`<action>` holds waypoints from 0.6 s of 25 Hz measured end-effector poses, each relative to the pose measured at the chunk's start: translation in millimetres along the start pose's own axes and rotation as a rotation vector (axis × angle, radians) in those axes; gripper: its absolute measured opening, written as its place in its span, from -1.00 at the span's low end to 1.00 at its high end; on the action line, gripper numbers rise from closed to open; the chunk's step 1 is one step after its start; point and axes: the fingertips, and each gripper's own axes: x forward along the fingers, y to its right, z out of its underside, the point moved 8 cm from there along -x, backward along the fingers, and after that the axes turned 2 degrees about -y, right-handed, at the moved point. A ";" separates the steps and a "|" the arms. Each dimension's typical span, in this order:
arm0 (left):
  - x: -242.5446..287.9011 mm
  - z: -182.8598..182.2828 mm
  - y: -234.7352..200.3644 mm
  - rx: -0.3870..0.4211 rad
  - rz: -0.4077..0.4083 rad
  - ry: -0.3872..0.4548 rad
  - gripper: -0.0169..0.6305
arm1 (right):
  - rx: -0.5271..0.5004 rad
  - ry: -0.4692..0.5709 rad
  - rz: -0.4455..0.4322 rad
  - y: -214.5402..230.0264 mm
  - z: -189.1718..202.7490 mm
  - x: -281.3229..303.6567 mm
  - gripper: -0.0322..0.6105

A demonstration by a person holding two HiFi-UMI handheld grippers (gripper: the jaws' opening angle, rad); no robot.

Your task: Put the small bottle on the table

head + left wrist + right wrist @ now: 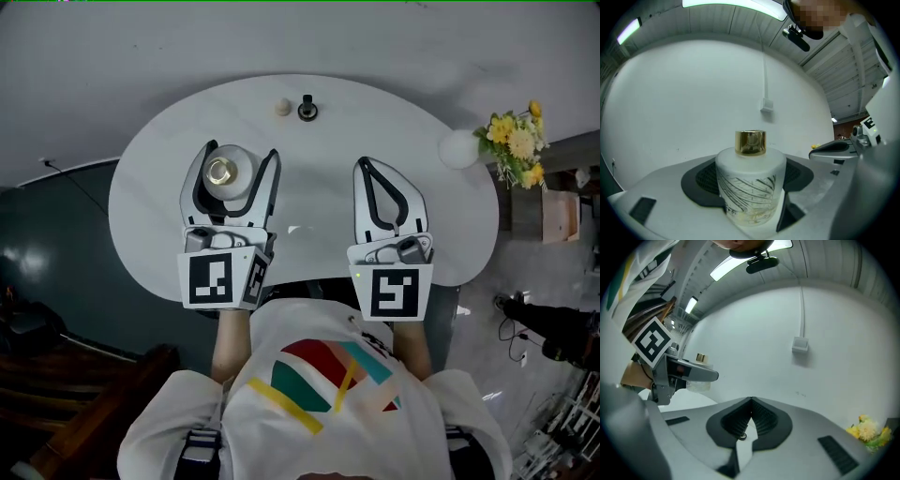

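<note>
**Operator:** What was the state of the left tool [241, 150]?

**Technician:** It was clamped on the small bottle [225, 172], both pads against the frosted sides. The bottle stood upright, gold cap up, over the left part of the white desk [375, 122]. No view showed whether its base touched the desk.

**Operator:** And the right tool [365, 165]?

**Technician:** Its jaws were fully together with nothing between them. It was over the desk's near side, apart from the bottle. Yellow flowers [516, 141] stood at the desk's right end.
</note>
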 end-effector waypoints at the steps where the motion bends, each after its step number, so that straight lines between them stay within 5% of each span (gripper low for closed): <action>1: 0.4 0.3 4.7 0.006 -0.001 -0.004 0.14 | -0.025 -0.006 -0.007 2.3 0.3 1.5 -0.87; 3: 0.5 -1.3 14.2 0.010 0.003 -0.009 0.15 | -0.053 0.011 -0.006 8.0 -2.6 1.9 -0.87; 8: -8.9 -9.0 31.1 0.035 0.024 -0.005 0.14 | 0.108 0.101 0.009 17.6 -5.4 -4.0 -0.87; 15: -14.4 -20.6 35.5 0.059 0.008 0.037 0.14 | 0.152 0.146 0.006 25.0 -14.2 -2.0 -0.87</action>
